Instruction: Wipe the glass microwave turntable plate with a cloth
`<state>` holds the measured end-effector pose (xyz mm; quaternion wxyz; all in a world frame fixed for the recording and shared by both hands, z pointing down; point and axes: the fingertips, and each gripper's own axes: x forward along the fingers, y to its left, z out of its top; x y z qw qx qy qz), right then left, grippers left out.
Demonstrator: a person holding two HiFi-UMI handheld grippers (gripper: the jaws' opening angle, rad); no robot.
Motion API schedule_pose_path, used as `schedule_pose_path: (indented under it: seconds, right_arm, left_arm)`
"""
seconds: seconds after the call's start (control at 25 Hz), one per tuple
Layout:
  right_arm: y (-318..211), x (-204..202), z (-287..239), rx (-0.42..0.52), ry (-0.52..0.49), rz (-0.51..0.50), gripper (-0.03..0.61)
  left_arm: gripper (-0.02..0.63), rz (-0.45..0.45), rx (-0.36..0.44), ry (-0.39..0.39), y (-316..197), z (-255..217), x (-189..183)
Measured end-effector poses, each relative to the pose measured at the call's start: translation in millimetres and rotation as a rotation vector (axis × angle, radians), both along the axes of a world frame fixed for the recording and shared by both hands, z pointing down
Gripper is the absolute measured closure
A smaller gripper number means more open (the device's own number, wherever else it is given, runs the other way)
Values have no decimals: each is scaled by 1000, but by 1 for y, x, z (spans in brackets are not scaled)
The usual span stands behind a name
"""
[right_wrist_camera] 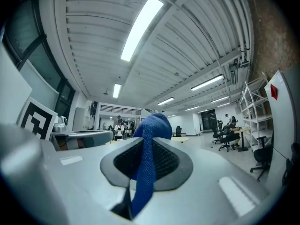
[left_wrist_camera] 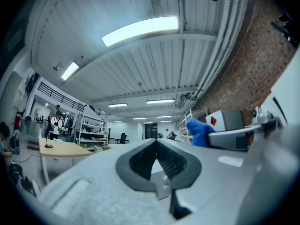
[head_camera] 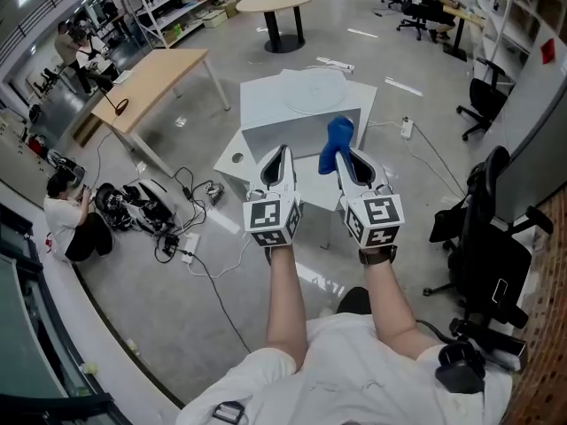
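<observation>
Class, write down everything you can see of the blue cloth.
The cloth is a plain deep blue with a soft, finely woven look. It is bunched, not spread out. The right gripper is shut on it: a narrow strip runs back between the pads, and a rounded wad pokes out past the tips and droops a little. It is held in the air near the white table, apart from the glass plate. Only the gripper touches it.
</observation>
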<state>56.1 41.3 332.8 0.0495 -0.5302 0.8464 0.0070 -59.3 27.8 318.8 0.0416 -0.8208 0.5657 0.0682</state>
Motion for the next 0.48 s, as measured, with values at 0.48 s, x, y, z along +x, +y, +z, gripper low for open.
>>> schedule_pose_path:
  seconds: [0.48]
  right_arm:
    - [-134,39,13,-54,-43,67,523]
  left_arm:
    - [612,8,32,-62,-123,9,19]
